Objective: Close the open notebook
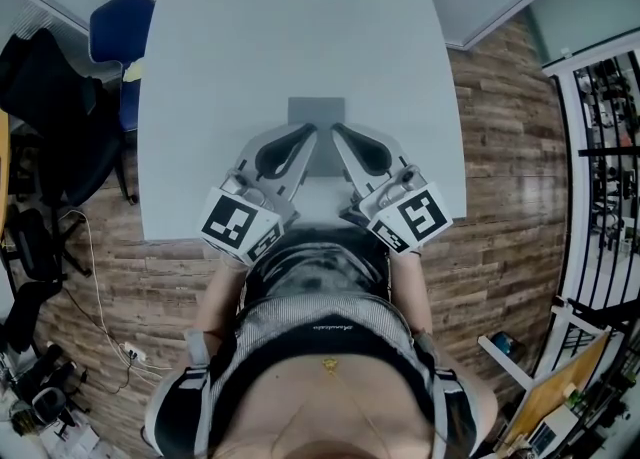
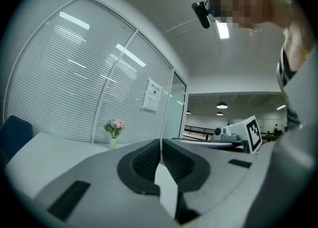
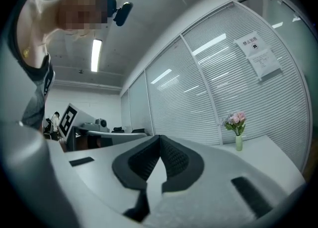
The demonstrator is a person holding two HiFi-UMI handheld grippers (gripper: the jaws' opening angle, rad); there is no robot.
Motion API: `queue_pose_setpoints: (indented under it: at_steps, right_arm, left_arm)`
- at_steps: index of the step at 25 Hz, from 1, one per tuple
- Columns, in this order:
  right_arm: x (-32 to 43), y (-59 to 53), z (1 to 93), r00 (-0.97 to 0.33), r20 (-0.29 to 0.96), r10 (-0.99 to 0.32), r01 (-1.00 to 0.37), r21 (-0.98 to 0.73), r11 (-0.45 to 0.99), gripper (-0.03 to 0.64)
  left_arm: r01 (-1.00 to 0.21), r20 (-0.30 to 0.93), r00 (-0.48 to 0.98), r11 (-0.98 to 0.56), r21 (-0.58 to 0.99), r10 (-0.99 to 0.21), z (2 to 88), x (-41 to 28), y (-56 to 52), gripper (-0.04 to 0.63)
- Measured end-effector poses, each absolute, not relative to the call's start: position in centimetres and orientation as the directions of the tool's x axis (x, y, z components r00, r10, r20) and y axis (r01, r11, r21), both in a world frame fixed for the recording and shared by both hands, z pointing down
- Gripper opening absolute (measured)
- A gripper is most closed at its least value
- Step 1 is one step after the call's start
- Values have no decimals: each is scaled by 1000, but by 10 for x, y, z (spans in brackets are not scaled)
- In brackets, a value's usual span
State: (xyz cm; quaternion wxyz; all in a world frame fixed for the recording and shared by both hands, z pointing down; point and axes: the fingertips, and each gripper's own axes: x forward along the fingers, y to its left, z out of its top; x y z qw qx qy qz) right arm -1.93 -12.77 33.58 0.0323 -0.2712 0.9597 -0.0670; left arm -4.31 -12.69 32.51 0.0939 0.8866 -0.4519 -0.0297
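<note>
The notebook (image 1: 317,112) lies flat on the worktop (image 1: 200,97), right in front of the person. From the head view it looks like one plain grey sheet, with no white pages showing. So it seems to be shut already (its near end hides behind the jaw tips, so this is a best guess).

The left hand-held gripper (image 1: 310,129) has its jaws pressed together, and nothing is between them. The right hand-held gripper (image 1: 336,128) is the same: jaws together, holding nothing. Both are close to the person's body and point flat across the room, above the notebook. Neither gripper view shows the notebook at all. They show only a wall of blinds and a small vase (image 2: 113,142) of flowers at the far end of the worktop.

The closing part looks done. Nothing more seems left to do, except maybe to check that the cover lies flat.
</note>
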Motion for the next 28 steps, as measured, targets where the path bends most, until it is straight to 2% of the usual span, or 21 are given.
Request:
queue_pose_setpoints:
  at_steps: [8,28]
  right_arm:
    - [-29,-124,326,-850,8,-526,-526,-13,850,2]
    - [-30,-118,331,-844,38,-535,-536,-2,844,0]
  left_arm:
    - [-808,13,578,-570,147,-816,316,-48,-125,15]
    - [-800,30,589,-577,163,-808,325,-49,-120,14]
